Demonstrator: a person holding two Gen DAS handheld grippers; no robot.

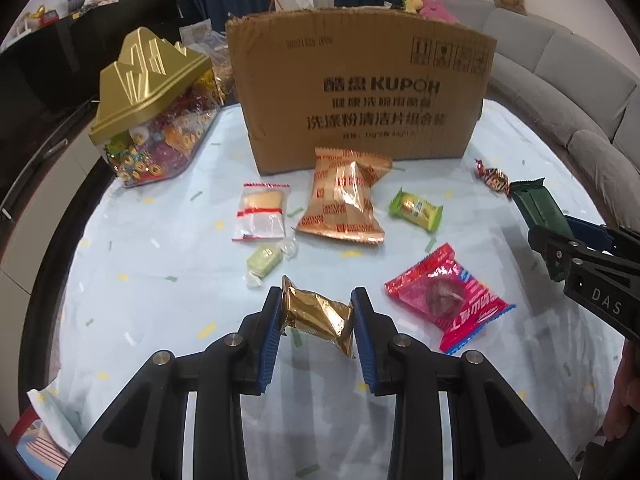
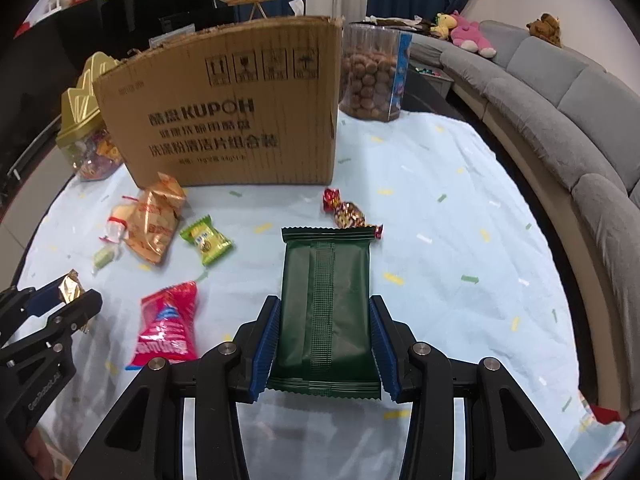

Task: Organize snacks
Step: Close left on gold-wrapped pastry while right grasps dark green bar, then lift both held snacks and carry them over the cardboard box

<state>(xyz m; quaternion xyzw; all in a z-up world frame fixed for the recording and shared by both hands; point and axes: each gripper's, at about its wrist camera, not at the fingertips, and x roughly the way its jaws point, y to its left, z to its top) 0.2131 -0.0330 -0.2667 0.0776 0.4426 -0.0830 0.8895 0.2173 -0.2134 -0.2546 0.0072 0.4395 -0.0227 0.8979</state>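
While both packets hang clear of the tablecloth (image 2: 440, 240):
Green packet (image 2: 326, 304): long axis running away from the camera, toward the cardboard box (image 2: 224, 120).
Right gripper (image 2: 325, 340): angled downward, pads clamping the packet's sides.
Gold packet (image 1: 316, 312): crosswise, tilted.
Left gripper (image 1: 316, 320): angled downward, narrow, pinching its ends.

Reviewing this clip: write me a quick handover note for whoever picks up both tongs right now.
Left tongs: shut on a gold wrapper, held above the tablecloth.
Right tongs: shut on a dark green packet.
Cardboard box stands at the back; whether anything is inside cannot be seen.
Left on the cloth: red packet, orange bag, white packet, light green candy, yellow-green candy, red twist candy.
Likely next: drop both held snacks into the box, then collect the rest.
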